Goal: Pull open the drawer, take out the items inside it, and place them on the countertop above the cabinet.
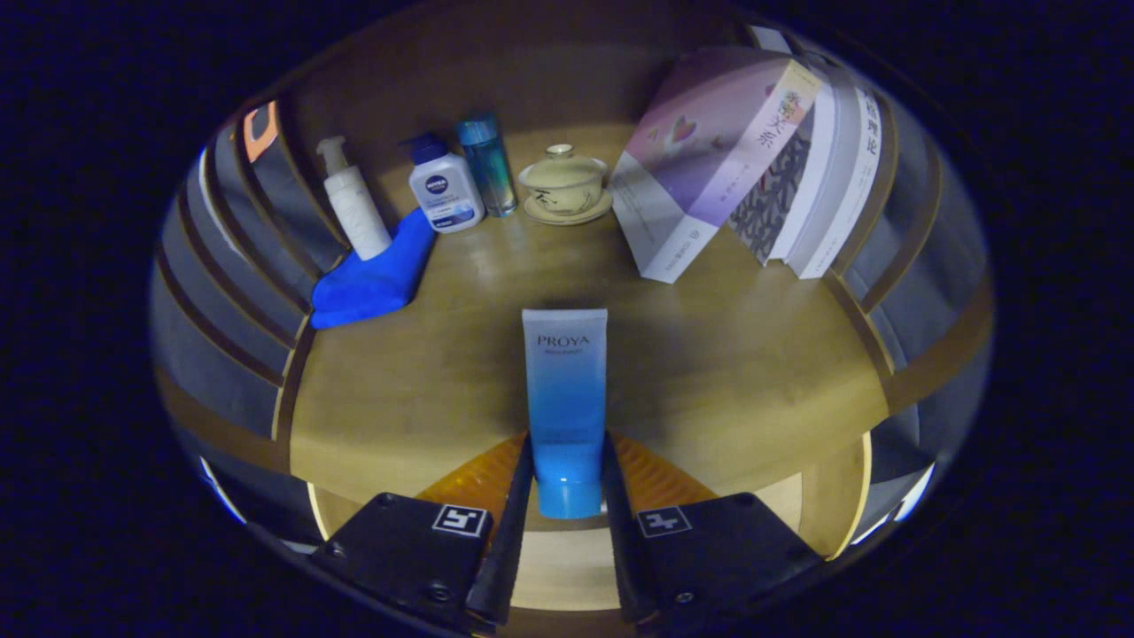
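your gripper (568, 461): clamped on the blue tube (565, 403), both fingers pressing its cap end | tube: over the wooden countertop (753, 372), pointing toward the lidded cup (564, 183) | books (762, 168) beyond, blue cloth (376, 275) by the bottles.

- A wooden countertop (753, 354) spans the scene; its grain catches soft light near the middle (the edges fall dim)
- A plain wooden back panel (496, 80) rises behind it; shadowed at the top
- Slatted wooden sides (239, 257) curve along both flanks; grey gaps between the slats
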`<state>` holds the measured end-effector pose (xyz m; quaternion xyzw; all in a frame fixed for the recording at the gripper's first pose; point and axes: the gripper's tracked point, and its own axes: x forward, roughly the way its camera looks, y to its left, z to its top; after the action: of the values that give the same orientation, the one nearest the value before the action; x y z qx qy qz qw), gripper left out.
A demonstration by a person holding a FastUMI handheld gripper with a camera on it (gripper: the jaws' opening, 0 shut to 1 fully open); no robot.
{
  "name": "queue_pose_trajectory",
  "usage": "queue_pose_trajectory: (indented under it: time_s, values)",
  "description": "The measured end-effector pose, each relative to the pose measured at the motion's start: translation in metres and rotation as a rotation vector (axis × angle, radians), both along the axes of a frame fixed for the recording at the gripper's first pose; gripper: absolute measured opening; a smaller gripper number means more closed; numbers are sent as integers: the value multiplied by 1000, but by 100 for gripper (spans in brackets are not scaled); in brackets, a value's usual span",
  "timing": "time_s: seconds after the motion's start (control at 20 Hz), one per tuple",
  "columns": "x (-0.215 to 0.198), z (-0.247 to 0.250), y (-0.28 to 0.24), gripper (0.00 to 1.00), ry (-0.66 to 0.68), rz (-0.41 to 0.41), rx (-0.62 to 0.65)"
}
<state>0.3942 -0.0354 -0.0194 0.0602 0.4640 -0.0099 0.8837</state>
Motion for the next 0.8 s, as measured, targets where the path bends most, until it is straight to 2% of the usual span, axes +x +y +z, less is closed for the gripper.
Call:
queue_pose_trajectory:
  time_s: [0.15,0.25,0.3,0.6,0.8]
  values:
    - [-1,23,-2,52,-91,-9,-35]
    - [-14,40,2,60,-143,3,-35]
    - [-21,50,5,69,-170,15,-34]
    - [-76,98,19,67,-345,94,-7]
    - [-115,137,27,67,-542,132,31]
